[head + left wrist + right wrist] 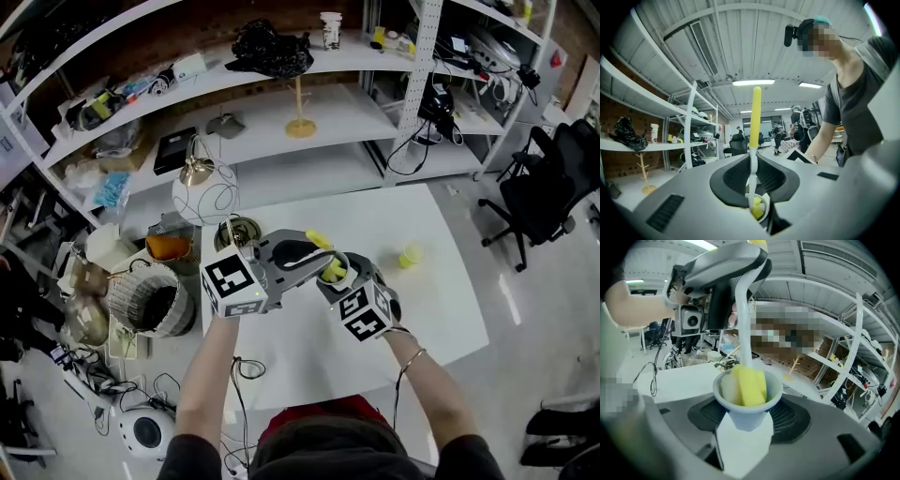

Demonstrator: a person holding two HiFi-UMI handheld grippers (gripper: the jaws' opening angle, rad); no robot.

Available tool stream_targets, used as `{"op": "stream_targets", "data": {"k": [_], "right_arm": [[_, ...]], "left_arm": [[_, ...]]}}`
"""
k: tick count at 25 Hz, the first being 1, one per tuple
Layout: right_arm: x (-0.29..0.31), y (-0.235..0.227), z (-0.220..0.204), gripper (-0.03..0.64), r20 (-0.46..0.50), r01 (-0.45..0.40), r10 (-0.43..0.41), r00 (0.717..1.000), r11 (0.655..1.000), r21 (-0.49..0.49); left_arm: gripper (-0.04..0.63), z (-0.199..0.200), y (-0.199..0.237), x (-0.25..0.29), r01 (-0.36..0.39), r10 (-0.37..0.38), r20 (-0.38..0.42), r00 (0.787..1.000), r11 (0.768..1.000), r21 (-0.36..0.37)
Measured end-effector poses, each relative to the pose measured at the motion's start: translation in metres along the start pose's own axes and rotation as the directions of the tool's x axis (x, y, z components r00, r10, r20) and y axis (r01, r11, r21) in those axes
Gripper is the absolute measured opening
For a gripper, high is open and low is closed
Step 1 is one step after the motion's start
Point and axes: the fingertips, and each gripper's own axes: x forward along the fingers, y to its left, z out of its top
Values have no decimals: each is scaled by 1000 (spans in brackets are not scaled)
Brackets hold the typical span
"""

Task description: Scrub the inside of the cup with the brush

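Observation:
A small white cup (747,401) sits tilted between the jaws of my right gripper (747,420), which is shut on it. Inside the cup is the brush's yellow sponge head (751,386). Its white stem (743,319) rises to my left gripper (717,277) just above. In the left gripper view, my left gripper (752,161) is shut on the brush's stem (753,168), the yellow handle end (755,117) sticks out past the jaws, and the cup (758,206) shows below. In the head view the left gripper (307,255) and right gripper (336,274) meet over the white table (431,319).
A small yellow object (410,255) lies on the table to the right. A white globe lamp (205,195) and a wicker basket (150,298) stand off the table's left edge. Cluttered shelves (281,122) run behind, and an office chair (553,187) stands at the right.

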Motion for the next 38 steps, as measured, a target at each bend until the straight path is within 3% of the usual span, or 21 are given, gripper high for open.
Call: {"op": "stream_targets", "data": {"k": [4,6,9,13,16,21,25,27,28,30,32,35,38], "right_arm": [[-2,11,0,290,12,-33,34,999,996,-81],[-5,13,-1,290,14,-32,33,999,996,-84],[-6,3,-1,290,4,20,-19,1000,999,-47],[-5,-12,-5,290,-30,93,-94,995,996,-14],[-5,-19,-9,290,-53,140,-140,989,990,-7],[-2,-25,-13,290,-97,208,-212,973,977,-46],[0,-28,-14,290,-113,244,-254,961,965,-94],[0,-30,-15,290,-115,263,-277,954,957,-118],[1,-30,-16,290,-116,267,-282,952,955,-124],[1,-30,-14,290,-108,263,-276,955,957,-121],[-1,-29,-10,290,-89,237,-246,965,966,-102],[-4,-24,-8,290,-64,175,-180,982,982,-73],[-5,-18,-8,290,-44,109,-110,993,994,-34]], "left_arm": [[43,1,-8,0,85,-84,-33,996,996,25],[43,1,-6,-1,72,-71,-44,996,997,15],[43,4,12,1,-100,99,-27,995,994,-51],[42,2,28,7,-296,296,-23,955,944,-148],[42,-3,40,7,-394,393,-50,918,890,-231],[41,-13,59,-3,-521,530,-91,843,763,-383],[41,-21,66,-10,-573,593,-125,796,669,-474],[41,-23,68,-13,-582,614,-126,779,636,-507],[41,-23,68,-14,-582,620,-119,776,630,-513],[41,-20,63,-13,-574,616,-93,782,654,-492],[41,-14,57,-9,-555,592,-60,804,710,-433],[41,-4,45,-2,-489,512,-17,859,811,-320],[41,1,30,6,-378,384,-8,923,907,-187]]}}
